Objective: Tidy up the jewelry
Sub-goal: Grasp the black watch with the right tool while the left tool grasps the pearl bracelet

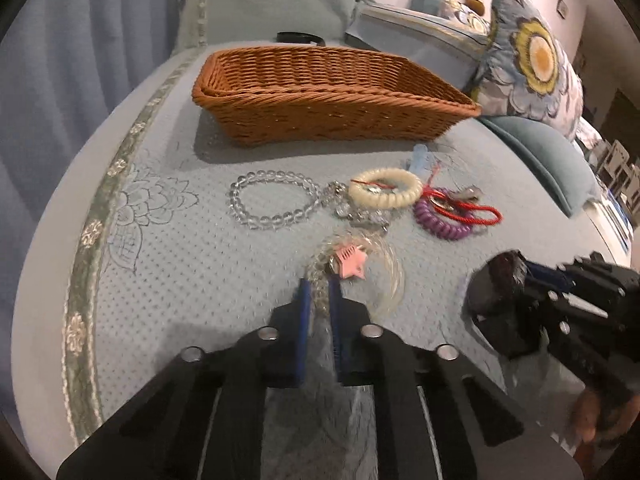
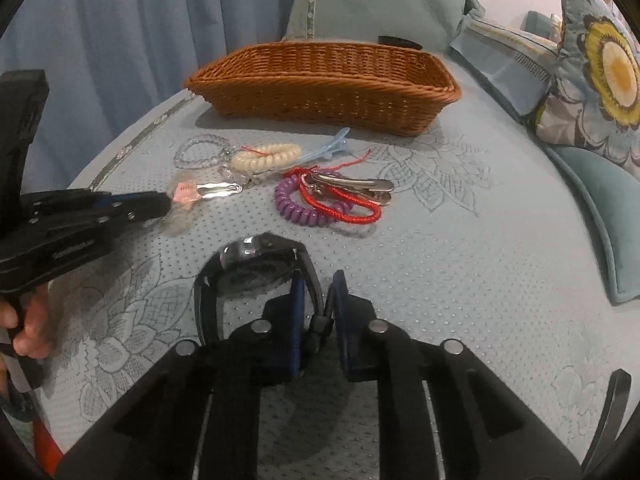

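My left gripper (image 1: 318, 286) is pinching the clear bead string (image 1: 320, 276) with the pink star clip (image 1: 352, 263), and my right gripper (image 2: 316, 292) squeezes the black watch (image 2: 256, 268) strap, so both can go into the wicker basket (image 1: 320, 120).

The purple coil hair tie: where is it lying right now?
In the right wrist view the purple coil hair tie lies on the bedspread at centre, tangled with the red cord, nearer than the wicker basket.

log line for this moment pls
left gripper: shut on clear hair clip | right gripper: shut on black watch strap | wicker basket: looks empty
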`<state>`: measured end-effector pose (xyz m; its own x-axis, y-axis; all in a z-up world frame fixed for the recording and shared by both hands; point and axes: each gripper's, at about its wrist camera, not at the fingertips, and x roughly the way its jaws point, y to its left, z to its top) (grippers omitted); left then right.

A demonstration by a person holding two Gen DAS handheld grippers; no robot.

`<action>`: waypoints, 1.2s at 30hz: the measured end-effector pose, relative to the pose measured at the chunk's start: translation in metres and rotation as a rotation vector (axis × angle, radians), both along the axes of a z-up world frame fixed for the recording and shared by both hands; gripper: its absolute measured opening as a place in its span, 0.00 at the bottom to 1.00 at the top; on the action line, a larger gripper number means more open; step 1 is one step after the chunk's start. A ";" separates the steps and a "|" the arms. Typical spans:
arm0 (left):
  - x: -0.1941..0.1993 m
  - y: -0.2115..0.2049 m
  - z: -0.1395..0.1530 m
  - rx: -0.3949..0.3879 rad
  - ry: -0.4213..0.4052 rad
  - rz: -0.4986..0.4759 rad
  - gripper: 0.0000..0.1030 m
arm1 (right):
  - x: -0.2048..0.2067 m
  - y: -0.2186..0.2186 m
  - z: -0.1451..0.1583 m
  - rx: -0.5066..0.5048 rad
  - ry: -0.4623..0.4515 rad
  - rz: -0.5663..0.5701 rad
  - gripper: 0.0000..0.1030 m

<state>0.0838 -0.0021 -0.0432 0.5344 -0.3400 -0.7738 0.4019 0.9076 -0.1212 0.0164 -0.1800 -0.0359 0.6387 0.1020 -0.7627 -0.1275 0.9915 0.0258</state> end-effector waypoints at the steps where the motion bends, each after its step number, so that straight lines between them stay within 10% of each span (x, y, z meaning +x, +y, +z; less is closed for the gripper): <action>1: -0.003 0.002 0.002 0.004 0.003 0.000 0.00 | -0.001 0.001 0.000 0.000 -0.001 0.000 0.12; 11: -0.009 0.011 -0.002 0.045 0.017 -0.028 0.03 | 0.000 0.000 -0.002 0.012 0.000 0.003 0.12; 16: -0.019 0.018 0.002 0.114 -0.010 -0.063 0.50 | 0.000 -0.001 -0.003 0.021 0.002 0.005 0.12; 20: -0.029 0.028 0.003 0.157 0.002 -0.126 0.48 | 0.000 -0.001 -0.003 0.017 -0.001 0.005 0.12; 28: -0.006 0.045 0.005 -0.096 0.067 -0.020 0.39 | -0.001 0.002 -0.003 0.004 -0.010 0.001 0.12; 36: -0.017 0.004 -0.004 0.122 -0.039 -0.007 0.07 | -0.003 0.000 0.001 0.033 -0.038 0.000 0.11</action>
